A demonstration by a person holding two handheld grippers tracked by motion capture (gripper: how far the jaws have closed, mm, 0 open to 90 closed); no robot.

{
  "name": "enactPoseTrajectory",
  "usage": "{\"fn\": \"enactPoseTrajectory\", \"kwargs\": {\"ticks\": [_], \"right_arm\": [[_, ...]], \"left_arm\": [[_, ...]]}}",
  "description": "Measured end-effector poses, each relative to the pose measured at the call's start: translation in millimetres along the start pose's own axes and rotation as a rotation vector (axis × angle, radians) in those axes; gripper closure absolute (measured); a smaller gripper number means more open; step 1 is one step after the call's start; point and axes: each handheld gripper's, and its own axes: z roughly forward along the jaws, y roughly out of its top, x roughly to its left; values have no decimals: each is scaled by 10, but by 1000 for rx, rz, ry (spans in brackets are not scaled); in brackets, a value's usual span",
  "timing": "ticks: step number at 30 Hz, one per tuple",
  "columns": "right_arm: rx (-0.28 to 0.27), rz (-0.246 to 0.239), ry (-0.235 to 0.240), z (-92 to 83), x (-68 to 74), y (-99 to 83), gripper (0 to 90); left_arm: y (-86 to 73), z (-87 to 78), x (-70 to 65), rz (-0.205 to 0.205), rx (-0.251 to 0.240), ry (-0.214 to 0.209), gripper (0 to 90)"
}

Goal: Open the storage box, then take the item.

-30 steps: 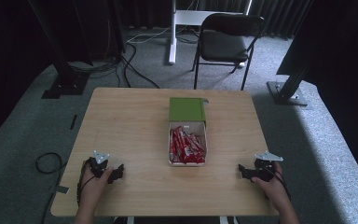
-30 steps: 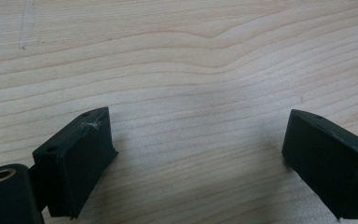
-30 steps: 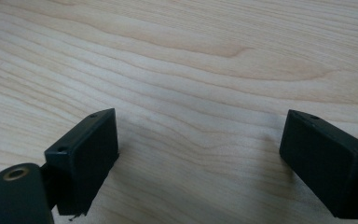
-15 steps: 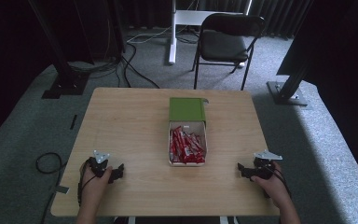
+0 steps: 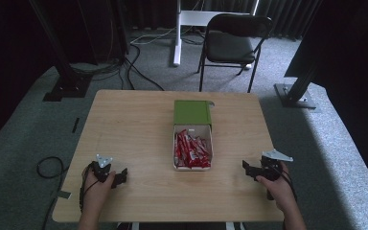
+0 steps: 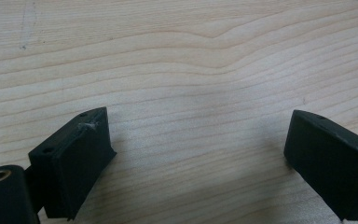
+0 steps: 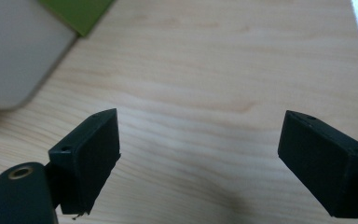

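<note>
Packets (image 5: 192, 149), red and heaped loosely, lay in the white tray (image 5: 210, 132) at the middle of the table (image 5: 134, 124), toward our near edge. A green sleeve (image 5: 192, 112) covered the tray's far half, so we judged the box already slid open and its contents exposed. In the right gripper view the tray's pale wall (image 7: 14, 51) and a corner of the sleeve (image 7: 77, 11) stood at the upper left, apart from the jaws.

We found the right gripper (image 5: 250, 168) resting on the table to the right of the tray, near but not touching it, jaws spread wide with nothing between them. The left gripper (image 5: 120, 175) rested well apart to the tray's left, likewise spread and empty; its own view showed bare wood grain between the jaws.

Against the pictures of a second and half a second earlier, we noted no change of consequence: tray, sleeve and packets lay as before, and both hands kept their stations at the near edge. We judged the work not yet begun, the right gripper being the better placed for a first reach toward the packets.
</note>
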Motion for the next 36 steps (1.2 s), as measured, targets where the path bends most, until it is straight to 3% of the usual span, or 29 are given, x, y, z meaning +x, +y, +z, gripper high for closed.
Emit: {"fn": "enactPoseTrajectory", "kwargs": {"ticks": [12, 18, 21, 27, 36], "right_arm": [[-80, -38, 28, -276, 207, 309, 126], [-126, -54, 69, -401, 374, 470, 125], [-130, -63, 73, -412, 399, 494, 125], [-157, -96, 112, -446, 609, 627, 126], [-150, -143, 164, -376, 877, 765, 158]], "left_arm": [[-2, 3, 1, 0, -4, -1, 82], [-2, 3, 1, -1, -4, -1, 82], [-2, 3, 1, 0, -4, -2, 82], [-2, 3, 1, -1, -4, -1, 82], [-2, 3, 1, 0, -4, -1, 82]]}}
